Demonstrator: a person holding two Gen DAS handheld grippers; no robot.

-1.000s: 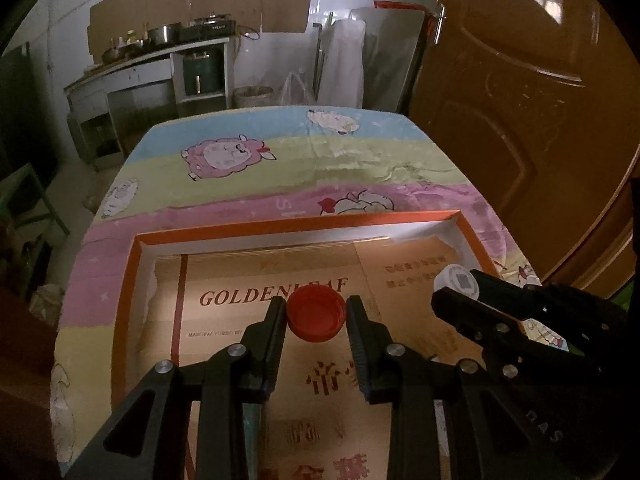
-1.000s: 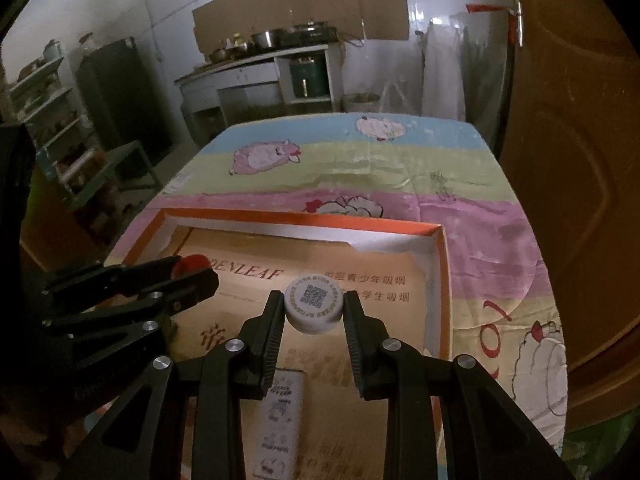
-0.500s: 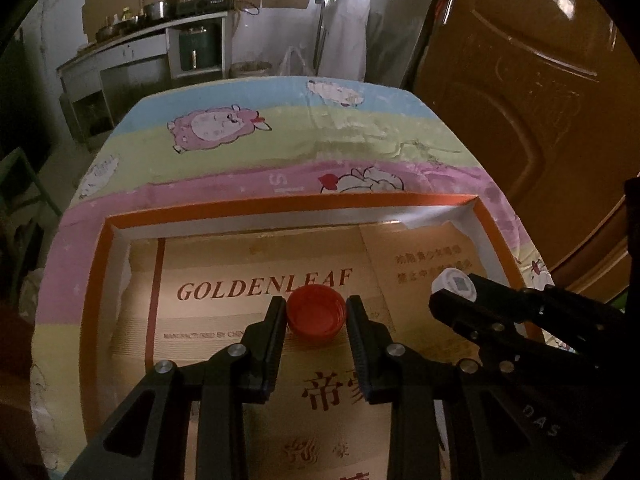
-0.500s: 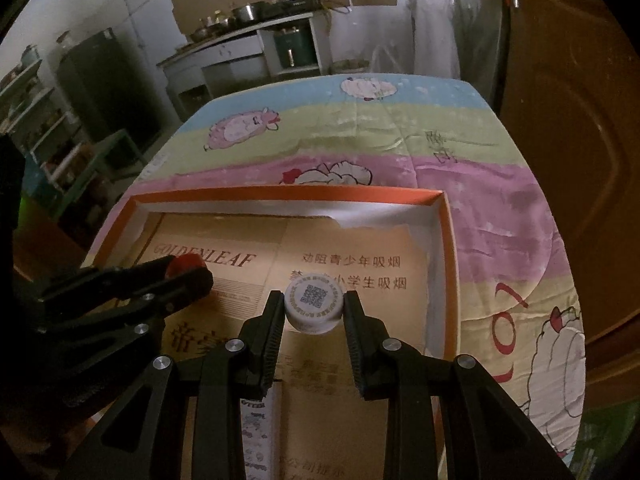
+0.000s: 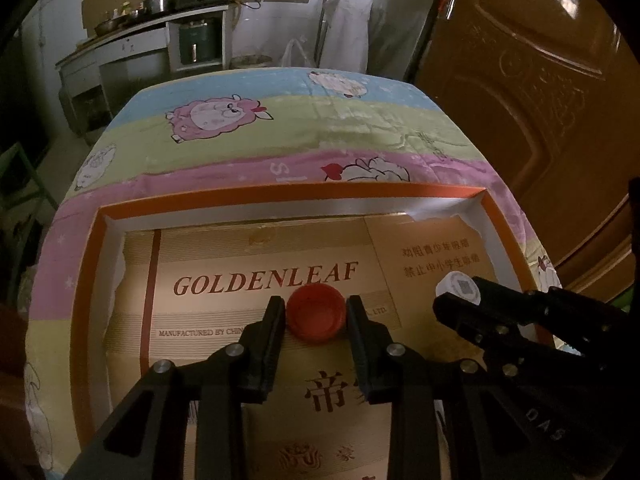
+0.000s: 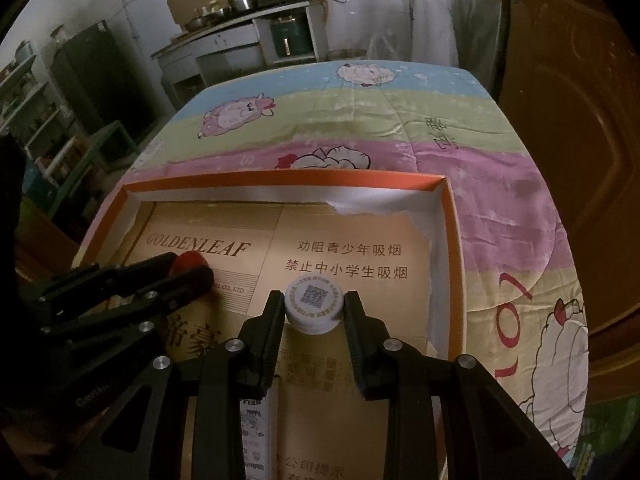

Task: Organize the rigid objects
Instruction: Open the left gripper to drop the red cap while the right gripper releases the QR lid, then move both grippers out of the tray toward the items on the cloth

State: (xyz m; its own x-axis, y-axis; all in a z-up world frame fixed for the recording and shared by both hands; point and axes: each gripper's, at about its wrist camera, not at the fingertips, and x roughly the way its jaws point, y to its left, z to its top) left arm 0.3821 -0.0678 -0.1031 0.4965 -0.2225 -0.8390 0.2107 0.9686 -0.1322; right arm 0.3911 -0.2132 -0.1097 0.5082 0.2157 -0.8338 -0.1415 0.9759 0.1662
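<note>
A red bottle cap (image 5: 315, 312) sits between the pads of my left gripper (image 5: 316, 314), which is shut on it above the cardboard floor of the orange-rimmed box (image 5: 288, 196). My right gripper (image 6: 315, 308) is shut on a white cap with a QR code (image 6: 315, 303), held over the right half of the same box (image 6: 280, 180). In the left wrist view the right gripper (image 5: 460, 300) shows at the right with the white cap (image 5: 456, 286) at its tip. In the right wrist view the left gripper (image 6: 192, 270) shows at the left with the red cap (image 6: 188, 259).
The box lies on a table under a striped cartoon-sheep cloth (image 5: 280, 128). A long white printed packet (image 6: 254, 432) lies in the box below my right gripper. A wooden door (image 5: 540, 100) stands at the right; a kitchen counter with pots (image 5: 160, 12) is behind.
Both grippers have sunk a little toward the box floor and tipped down, each keeping its cap. The box fills more of both views.
</note>
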